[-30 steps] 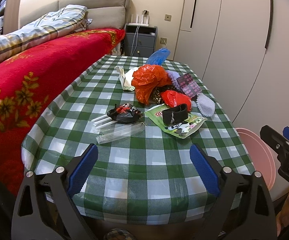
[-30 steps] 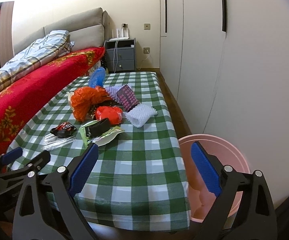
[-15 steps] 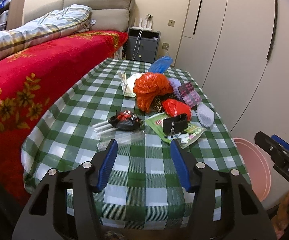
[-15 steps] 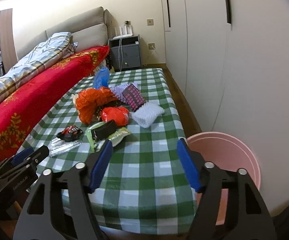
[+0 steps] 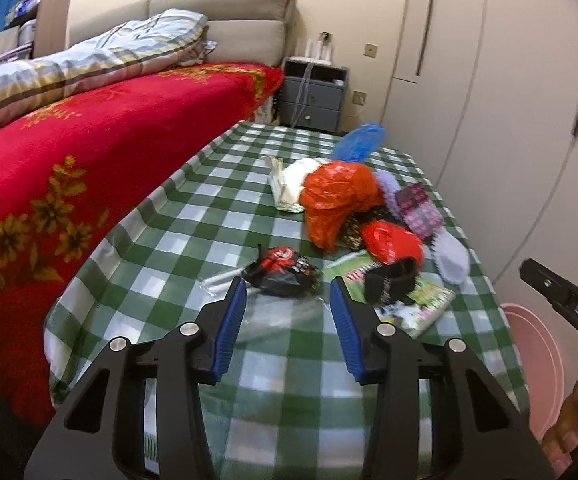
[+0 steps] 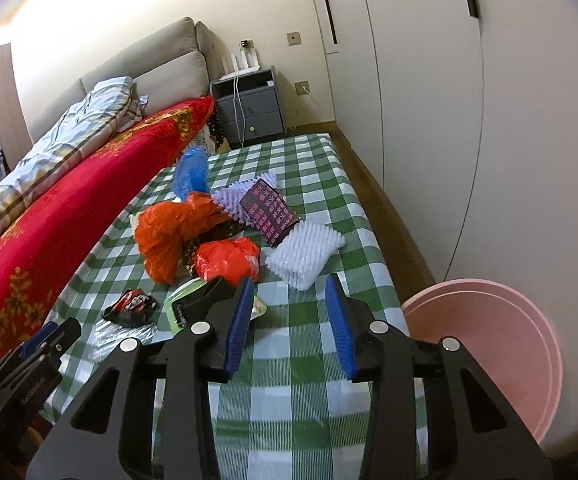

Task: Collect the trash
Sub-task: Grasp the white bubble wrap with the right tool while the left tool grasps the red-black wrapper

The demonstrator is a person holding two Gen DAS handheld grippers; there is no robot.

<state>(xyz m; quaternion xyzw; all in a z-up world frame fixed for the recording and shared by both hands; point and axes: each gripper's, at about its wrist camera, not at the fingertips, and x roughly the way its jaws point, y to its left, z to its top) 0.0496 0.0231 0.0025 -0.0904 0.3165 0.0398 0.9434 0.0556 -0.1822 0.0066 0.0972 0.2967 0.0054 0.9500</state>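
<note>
Trash lies on a green checked table (image 5: 193, 216): an orange bag (image 5: 337, 192), a red bag (image 5: 391, 242), a black and red wrapper (image 5: 285, 270), a black pouch (image 5: 389, 282) on a green packet (image 5: 429, 300), clear plastic (image 5: 281, 316), white foam nets (image 6: 305, 256), a purple box (image 6: 269, 212) and a blue bag (image 6: 191, 168). My left gripper (image 5: 287, 308) is open and empty above the near table edge, before the black and red wrapper. My right gripper (image 6: 289, 308) is open and empty over the table's near right part, left of a pink bin (image 6: 489, 344).
A bed with a red blanket (image 5: 69, 168) runs along the table's left side. A grey nightstand (image 5: 313, 98) stands behind the table. White wardrobe doors (image 6: 449, 120) line the right wall. The pink bin stands on the floor at the table's right corner.
Both grippers' jaws have narrowed from wide open to a smaller gap. Both have moved forward, closer to the trash on the table.
</note>
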